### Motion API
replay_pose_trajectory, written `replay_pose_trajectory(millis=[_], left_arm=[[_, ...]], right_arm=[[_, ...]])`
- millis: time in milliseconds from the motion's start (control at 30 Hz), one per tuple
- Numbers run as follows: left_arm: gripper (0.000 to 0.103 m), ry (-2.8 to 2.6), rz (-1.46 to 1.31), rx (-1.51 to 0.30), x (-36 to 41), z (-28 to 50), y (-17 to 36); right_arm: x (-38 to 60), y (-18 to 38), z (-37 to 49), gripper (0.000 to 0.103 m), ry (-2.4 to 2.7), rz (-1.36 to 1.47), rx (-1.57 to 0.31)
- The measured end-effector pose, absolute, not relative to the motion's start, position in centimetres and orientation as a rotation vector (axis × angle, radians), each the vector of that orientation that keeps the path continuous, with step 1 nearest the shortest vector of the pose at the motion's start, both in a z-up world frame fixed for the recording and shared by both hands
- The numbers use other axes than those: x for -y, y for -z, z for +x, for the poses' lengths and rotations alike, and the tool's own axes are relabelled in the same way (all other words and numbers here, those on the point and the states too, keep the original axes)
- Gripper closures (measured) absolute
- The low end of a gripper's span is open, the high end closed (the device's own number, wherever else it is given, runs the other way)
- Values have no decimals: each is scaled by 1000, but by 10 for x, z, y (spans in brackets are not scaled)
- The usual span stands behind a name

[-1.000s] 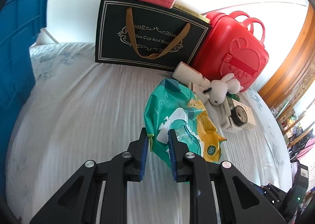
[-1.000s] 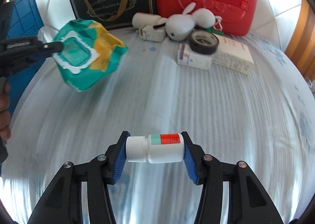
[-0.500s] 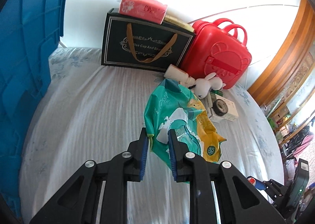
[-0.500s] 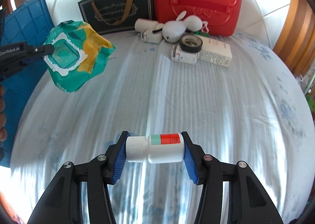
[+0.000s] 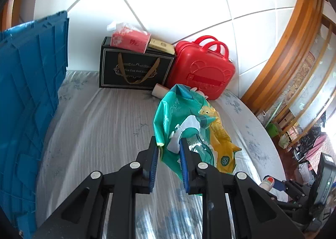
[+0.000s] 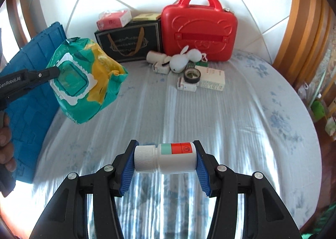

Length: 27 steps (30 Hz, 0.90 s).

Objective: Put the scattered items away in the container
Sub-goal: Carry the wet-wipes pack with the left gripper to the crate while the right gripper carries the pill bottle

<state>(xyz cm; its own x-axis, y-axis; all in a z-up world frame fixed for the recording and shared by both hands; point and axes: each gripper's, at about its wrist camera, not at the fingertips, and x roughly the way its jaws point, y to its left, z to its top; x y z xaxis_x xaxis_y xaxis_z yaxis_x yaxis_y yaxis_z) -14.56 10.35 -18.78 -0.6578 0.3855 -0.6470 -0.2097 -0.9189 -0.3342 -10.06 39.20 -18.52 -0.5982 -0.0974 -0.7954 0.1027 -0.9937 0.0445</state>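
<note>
My left gripper (image 5: 169, 146) is shut on a green and yellow wet-wipes pack (image 5: 189, 121), which hangs in the air above the bed; the same pack (image 6: 84, 79) shows at the left of the right wrist view, beside the blue crate (image 6: 31, 83). My right gripper (image 6: 166, 157) is shut on a white bottle (image 6: 168, 158) with a ribbed cap and a red and green label, held crosswise between the pads. The blue crate (image 5: 27, 96) stands along the left edge of the bed. Loose items lie at the far end: a white plush rabbit (image 6: 184, 60), a tape roll (image 6: 192, 75), small boxes (image 6: 211, 78).
A black gift bag (image 6: 130, 42) with a pink tissue pack (image 6: 113, 19) on top and a red case (image 6: 199, 28) stand against the tiled wall. The striped bedsheet (image 6: 210, 117) fills the middle. A person's hand (image 6: 5, 140) holds the left gripper. Wooden furniture borders the right side.
Both grippers have risen with their loads and pulled back from the far wall. The blue crate has come further into view on the left. Neither grip has changed.
</note>
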Motion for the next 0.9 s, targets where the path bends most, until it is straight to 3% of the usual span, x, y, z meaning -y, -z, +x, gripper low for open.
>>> replay_pose_trajectory(millis=[900], left_arm=[[84,-2610,-827,201,-92,-75,57]], right_arm=[[-383,45,-49,52,2817,1142,92]])
